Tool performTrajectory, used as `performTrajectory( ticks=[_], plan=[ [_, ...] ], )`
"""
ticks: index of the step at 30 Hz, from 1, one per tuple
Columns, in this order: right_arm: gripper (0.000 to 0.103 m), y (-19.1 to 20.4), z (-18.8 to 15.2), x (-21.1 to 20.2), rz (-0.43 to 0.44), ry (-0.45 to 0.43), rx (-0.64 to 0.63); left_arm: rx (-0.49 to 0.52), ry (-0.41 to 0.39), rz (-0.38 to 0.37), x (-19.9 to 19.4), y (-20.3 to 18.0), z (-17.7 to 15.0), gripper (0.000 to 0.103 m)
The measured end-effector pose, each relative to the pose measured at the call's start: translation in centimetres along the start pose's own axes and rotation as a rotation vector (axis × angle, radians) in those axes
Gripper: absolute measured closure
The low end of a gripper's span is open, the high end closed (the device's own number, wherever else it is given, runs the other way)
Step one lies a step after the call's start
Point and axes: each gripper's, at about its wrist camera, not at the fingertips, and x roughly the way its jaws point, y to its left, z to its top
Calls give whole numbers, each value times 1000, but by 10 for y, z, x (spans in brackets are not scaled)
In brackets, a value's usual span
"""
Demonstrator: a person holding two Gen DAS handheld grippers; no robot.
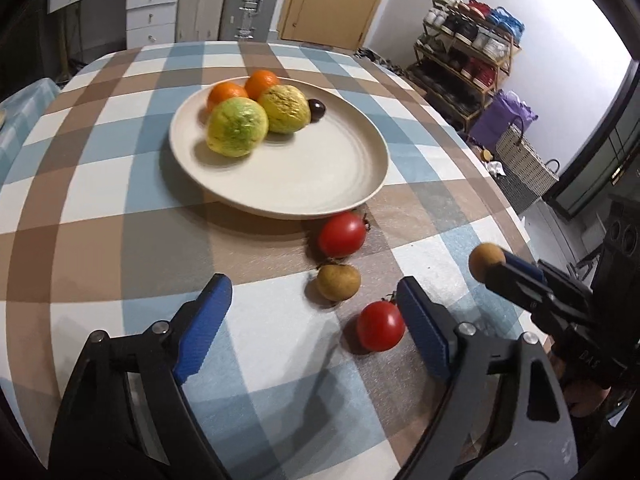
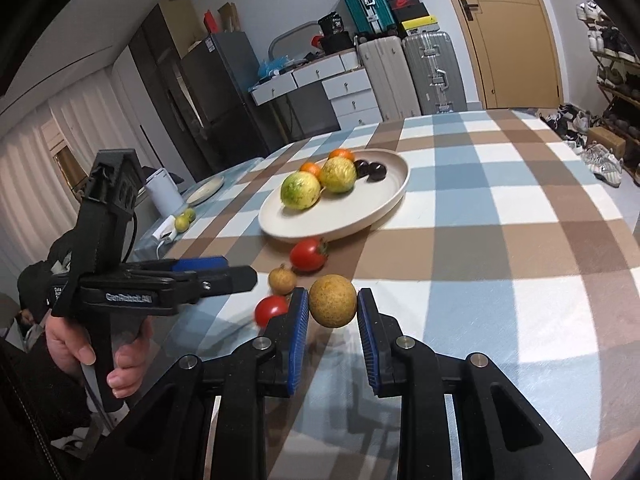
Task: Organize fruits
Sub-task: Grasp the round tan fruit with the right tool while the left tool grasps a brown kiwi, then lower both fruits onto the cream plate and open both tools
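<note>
A cream plate [image 1: 280, 210] [image 2: 400, 184] on the checked tablecloth holds two oranges [image 1: 226, 94], two yellow-green fruits [image 1: 236, 128] and dark plums [image 2: 370, 170]. In front of it lie a tomato [image 1: 342, 234] [image 2: 307, 255], a small brown fruit [image 1: 338, 286] [image 2: 282, 279] and a second tomato [image 1: 380, 326] [image 2: 271, 310]. My left gripper [image 1: 311, 282] [image 2: 240, 276] hangs open over these; the near tomato sits just inside its right finger [image 1: 420, 320]. My right gripper [image 2: 332, 294] [image 1: 492, 270] is shut on a round tan fruit [image 2: 332, 300] [image 1: 486, 260], held above the cloth.
The table edge curves away on the right, with a shoe rack [image 1: 468, 60] and bags [image 1: 520, 160] beyond. Suitcases [image 2: 428, 72] and white drawers [image 2: 348, 92] stand behind. A side surface at left carries a small plate [image 2: 206, 192] and a green fruit [image 2: 184, 220]. A hand [image 2: 120, 360] grips the left tool.
</note>
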Motion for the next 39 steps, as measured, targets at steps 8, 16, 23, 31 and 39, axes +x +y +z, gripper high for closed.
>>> performTrajectory(
  ticks=[8,16,23,31,39],
  plan=[
    [78,-1,10,2,25,-27,-21,14,59,-26,16,-8,9,51],
    [78,-1,11,2,53,-34,-42,69,115,6,30,-22,10,79],
    [78,-9,12,1,74,-36,-5,105,90,29,21,-31,13,79],
    [78,-9,17,-2,62,-42,-9,97,64,26,5,-31,18,79],
    [78,-11,31,2,62,-36,18,70,11,-9,-14,-22,27,79]
  ],
)
